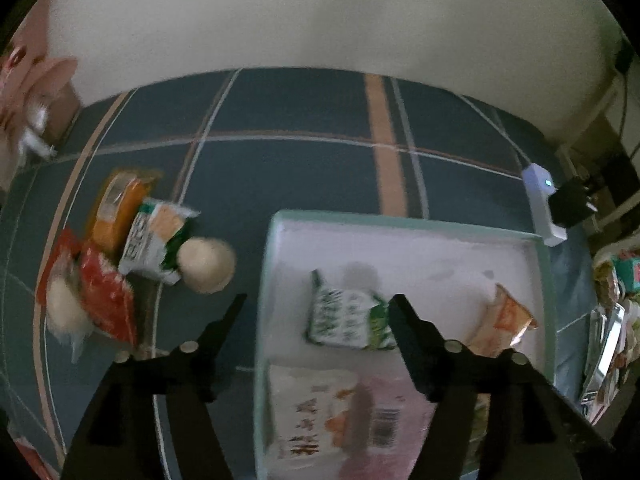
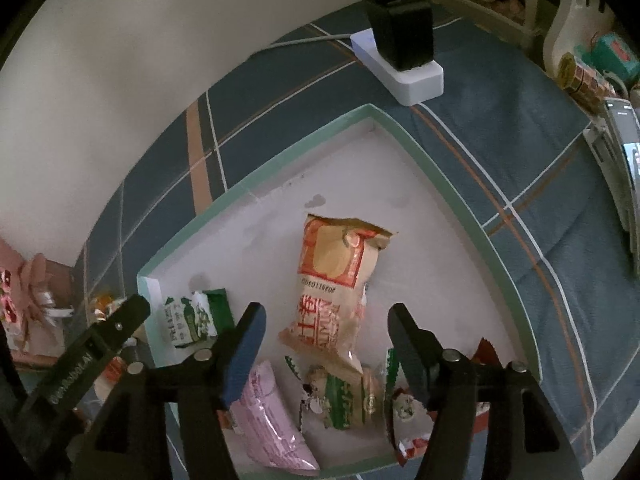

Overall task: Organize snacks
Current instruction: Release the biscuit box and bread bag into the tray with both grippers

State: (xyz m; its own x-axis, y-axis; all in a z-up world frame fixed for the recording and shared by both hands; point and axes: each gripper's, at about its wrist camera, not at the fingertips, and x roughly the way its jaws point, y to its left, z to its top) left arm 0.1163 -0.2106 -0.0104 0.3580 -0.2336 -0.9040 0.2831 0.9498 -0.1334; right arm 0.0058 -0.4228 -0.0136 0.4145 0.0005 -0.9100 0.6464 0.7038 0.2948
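A shallow white tray with a teal rim lies on a blue plaid cloth and holds several snack packets. My left gripper hangs open over the tray's left edge, and a green-and-white packet lies just beyond it, untouched. My right gripper is open above a long orange-and-beige packet that lies flat on the tray floor. A pink packet and a green packet lie nearer in the tray. Outside the tray, to its left, sit an orange packet, a round bun and a red packet.
A white power strip with a black adapter sits beyond the tray's far corner. A phone and more packets lie at the right edge. Pink paper items sit at the far left, with a pale wall behind.
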